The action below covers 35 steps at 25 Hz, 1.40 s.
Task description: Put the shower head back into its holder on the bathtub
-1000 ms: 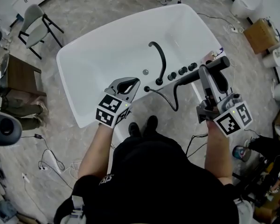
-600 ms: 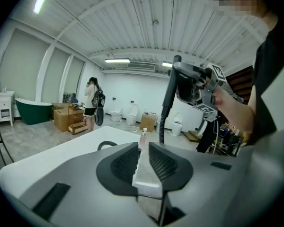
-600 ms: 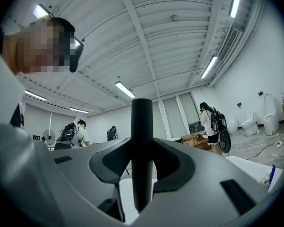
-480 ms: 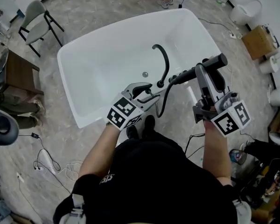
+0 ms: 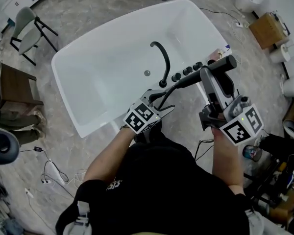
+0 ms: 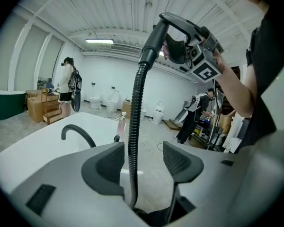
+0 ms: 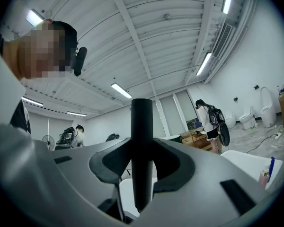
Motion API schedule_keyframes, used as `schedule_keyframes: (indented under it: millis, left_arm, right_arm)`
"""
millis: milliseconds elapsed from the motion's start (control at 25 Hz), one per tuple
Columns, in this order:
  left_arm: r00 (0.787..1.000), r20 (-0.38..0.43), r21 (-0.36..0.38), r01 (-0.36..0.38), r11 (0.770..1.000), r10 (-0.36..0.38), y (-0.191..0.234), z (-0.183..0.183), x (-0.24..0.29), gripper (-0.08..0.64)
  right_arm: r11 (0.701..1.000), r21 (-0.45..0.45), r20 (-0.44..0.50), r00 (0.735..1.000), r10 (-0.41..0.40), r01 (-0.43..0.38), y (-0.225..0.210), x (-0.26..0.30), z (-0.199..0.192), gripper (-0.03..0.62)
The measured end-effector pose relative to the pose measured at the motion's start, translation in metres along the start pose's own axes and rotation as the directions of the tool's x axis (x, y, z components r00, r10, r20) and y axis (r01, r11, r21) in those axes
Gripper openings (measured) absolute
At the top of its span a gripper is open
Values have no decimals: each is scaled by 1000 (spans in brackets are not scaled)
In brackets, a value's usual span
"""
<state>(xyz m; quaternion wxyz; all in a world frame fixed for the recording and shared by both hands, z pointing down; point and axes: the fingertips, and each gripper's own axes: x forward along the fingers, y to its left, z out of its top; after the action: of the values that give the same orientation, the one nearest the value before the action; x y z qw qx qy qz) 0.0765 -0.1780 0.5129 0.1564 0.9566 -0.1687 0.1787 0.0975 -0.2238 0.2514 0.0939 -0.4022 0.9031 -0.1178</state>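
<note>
The white bathtub carries a black curved faucet and a row of black knobs on its near rim. My right gripper is shut on the black shower head and holds it level above the knobs; in the right gripper view its handle stands clamped between the jaws. The black ribbed hose hangs from it. My left gripper has its jaws opening, and the hose runs up between the pads, close to the left one and not pressed. No holder can be made out.
A grey chair and a wooden table stand left of the tub. A cardboard box and white toilets are at the right. Cables lie on the floor. Other people stand in the background.
My left gripper moved right and down to the hose under the shower head. Its jaws went from shut to wide, with the hose now between them. The right gripper stayed put.
</note>
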Motion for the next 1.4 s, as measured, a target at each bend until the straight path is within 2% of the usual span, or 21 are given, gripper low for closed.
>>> schedule_keyframes:
  millis: [200, 440, 800, 1080, 1280, 1400]
  left_arm:
    - [999, -52, 0, -3, 1000, 3, 8, -21, 13, 258]
    - [997, -76, 1, -27, 1000, 27, 19, -27, 31, 225]
    - [987, -59, -40, -151, 988, 148, 45, -38, 10, 204]
    - [966, -64, -97, -257, 962, 252, 82, -61, -4, 154]
    - [953, -112, -136, -295, 946, 282, 97, -104, -13, 140]
    - [948, -116, -155, -313, 937, 298, 116, -124, -14, 130]
  right_arm:
    - [999, 11, -11, 999, -30, 31, -14, -7, -6, 150]
    - [999, 37, -36, 999, -35, 37, -27, -12, -23, 150]
    - [994, 95, -109, 993, -41, 52, -50, -14, -58, 150]
    - [991, 116, -204, 978, -43, 68, -87, 2, -115, 150]
    - [980, 172, -279, 959, -49, 100, -109, 11, -183, 150]
    - [979, 169, -310, 949, -59, 116, -121, 25, -220, 150]
